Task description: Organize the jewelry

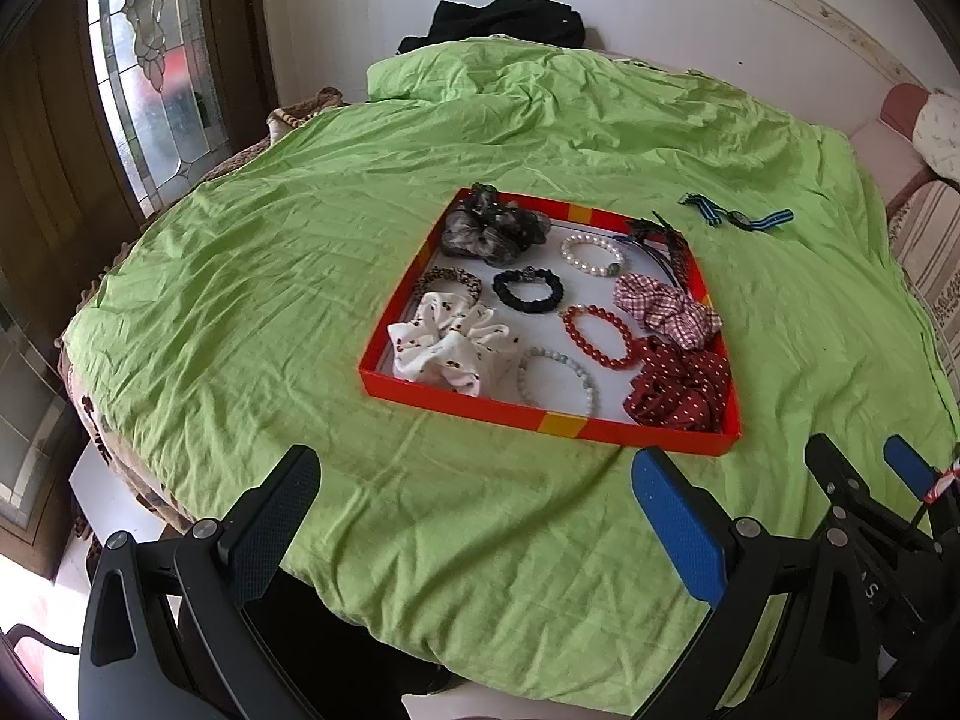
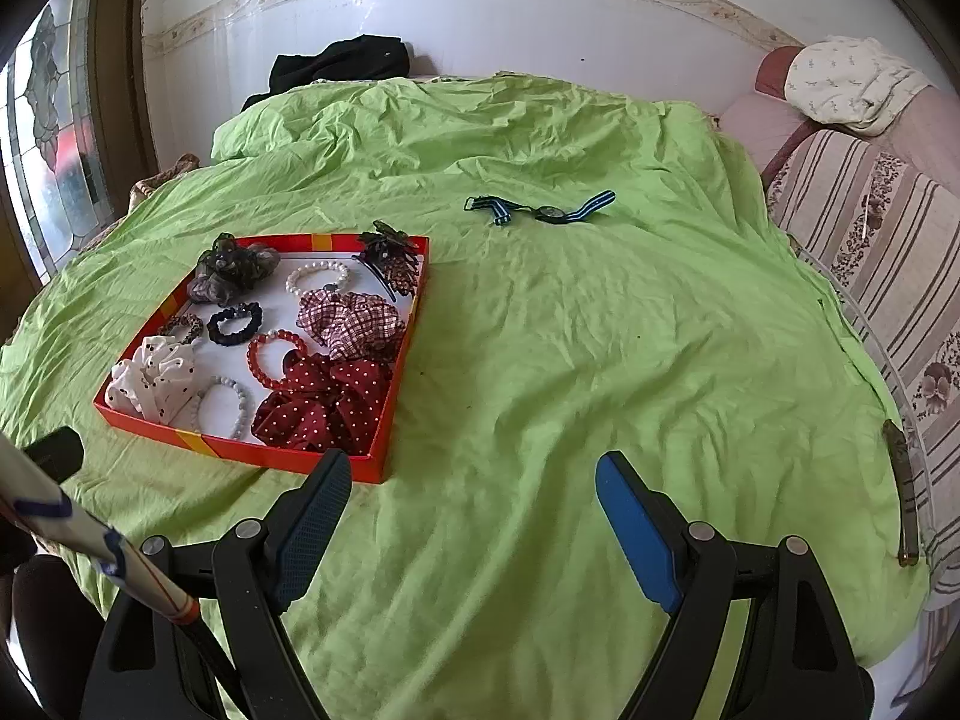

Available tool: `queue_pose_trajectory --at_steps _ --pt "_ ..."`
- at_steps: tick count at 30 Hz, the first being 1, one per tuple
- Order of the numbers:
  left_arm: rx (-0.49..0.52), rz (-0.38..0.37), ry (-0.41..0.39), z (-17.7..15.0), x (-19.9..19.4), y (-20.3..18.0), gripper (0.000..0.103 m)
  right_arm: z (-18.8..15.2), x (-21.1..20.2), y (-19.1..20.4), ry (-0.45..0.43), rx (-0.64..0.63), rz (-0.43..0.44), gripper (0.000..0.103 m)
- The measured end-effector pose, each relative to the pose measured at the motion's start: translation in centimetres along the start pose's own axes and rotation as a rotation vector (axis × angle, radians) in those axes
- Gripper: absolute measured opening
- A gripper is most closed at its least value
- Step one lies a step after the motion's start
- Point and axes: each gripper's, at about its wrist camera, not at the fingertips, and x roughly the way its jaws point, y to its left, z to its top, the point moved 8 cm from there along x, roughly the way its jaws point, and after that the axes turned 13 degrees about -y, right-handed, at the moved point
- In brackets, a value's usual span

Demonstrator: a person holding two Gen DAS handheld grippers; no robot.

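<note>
both grippers hang back with jaws wide and empty, the red tray (image 1: 543,417) nearly full, and the striped watch (image 2: 543,211) lies alone on the green bed (image 2: 600,360) beyond it, so the right gripper (image 2: 474,516) likely reaches there next.

You see bright, even daylight entering through the leaded glass window (image 1: 150,60) at the upper left of both frames. Glare washes the glossy white wall (image 2: 480,18) at the top. Shadows are soft. Fisheye bending curves the edges, and dark vignetting fills the corners.
</note>
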Motion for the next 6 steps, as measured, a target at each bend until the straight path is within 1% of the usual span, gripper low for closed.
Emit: queue_pose_trajectory --at_steps 6 --pt "-0.001 0.047 -0.024 1.17 -0.06 1.12 0.103 0.08 0.13 0.50 0.003 0.000 0.023 0.087"
